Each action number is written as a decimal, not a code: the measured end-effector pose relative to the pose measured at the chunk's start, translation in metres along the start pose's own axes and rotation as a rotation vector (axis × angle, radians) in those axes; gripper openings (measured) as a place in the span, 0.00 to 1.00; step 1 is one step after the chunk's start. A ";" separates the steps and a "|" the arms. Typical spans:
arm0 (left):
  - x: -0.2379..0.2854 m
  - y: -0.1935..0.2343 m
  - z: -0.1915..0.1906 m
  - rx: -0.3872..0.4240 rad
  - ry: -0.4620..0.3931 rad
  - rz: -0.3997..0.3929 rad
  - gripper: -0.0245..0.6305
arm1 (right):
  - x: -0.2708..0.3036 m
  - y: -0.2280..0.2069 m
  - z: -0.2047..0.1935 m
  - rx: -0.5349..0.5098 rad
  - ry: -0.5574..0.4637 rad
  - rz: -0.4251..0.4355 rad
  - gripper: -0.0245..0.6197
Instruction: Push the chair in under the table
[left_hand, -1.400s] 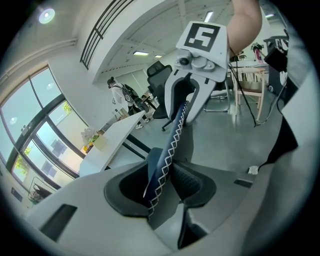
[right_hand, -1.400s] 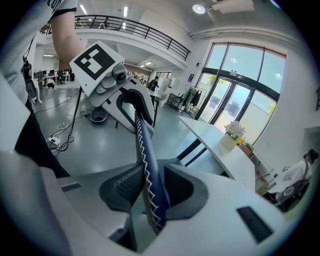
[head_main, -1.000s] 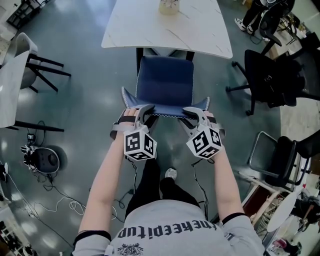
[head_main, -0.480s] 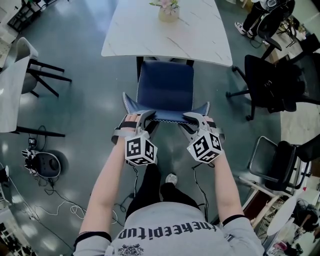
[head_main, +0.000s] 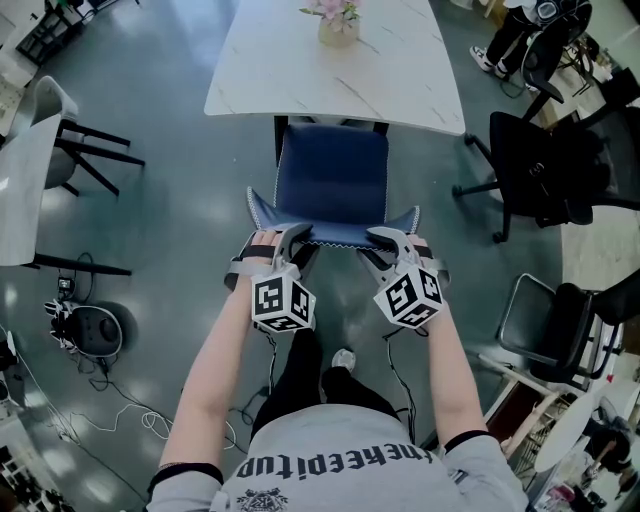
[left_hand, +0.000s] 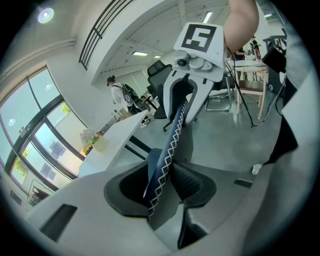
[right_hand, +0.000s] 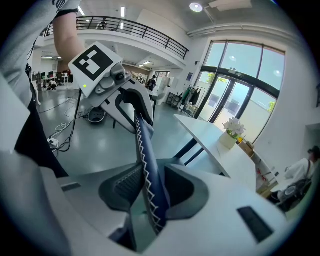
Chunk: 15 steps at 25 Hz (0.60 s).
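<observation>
Head view, looking steeply down: a blue chair (head_main: 332, 175) stands before a white marble-patterned table (head_main: 290, 70), with the far edge of its seat at the table's near edge and most of the seat out on the grey floor (head_main: 180, 200). The backrest (head_main: 333, 224), trimmed in white zigzag stitching, faces the person. The left gripper (head_main: 278, 238) is clenched on the backrest's top edge near its left corner; in the left gripper view the stitched edge runs between the two jaws and lies against their pads. The right gripper (head_main: 390, 240) sits on the same edge near the right corner; its jaws are opening, with the backrest edge between them and touching the pads in the right gripper view. Both forearms reach forward, roughly parallel. A small pot of pale flowers (head_main: 338, 20) stands on the table's far part. A black office chair (head_main: 545, 150) stands to the right, well apart from the blue chair
</observation>
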<state>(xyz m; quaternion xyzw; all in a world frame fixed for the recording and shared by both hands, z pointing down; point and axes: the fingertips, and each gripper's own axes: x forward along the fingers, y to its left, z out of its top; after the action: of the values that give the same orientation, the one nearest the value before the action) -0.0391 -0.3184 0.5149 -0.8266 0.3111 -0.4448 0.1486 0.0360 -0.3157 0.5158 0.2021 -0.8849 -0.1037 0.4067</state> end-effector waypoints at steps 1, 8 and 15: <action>0.000 0.000 0.000 -0.001 0.001 0.000 0.26 | 0.000 0.000 0.000 0.003 0.001 -0.002 0.25; -0.001 -0.003 -0.002 -0.017 0.015 -0.030 0.27 | -0.001 0.001 0.000 0.048 0.017 -0.005 0.28; -0.004 -0.005 -0.002 0.001 0.003 -0.008 0.28 | -0.003 0.003 0.001 0.056 0.053 -0.055 0.29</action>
<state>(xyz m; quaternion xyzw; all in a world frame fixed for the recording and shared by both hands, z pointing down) -0.0405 -0.3119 0.5162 -0.8272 0.3077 -0.4466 0.1467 0.0361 -0.3114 0.5146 0.2403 -0.8705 -0.0848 0.4211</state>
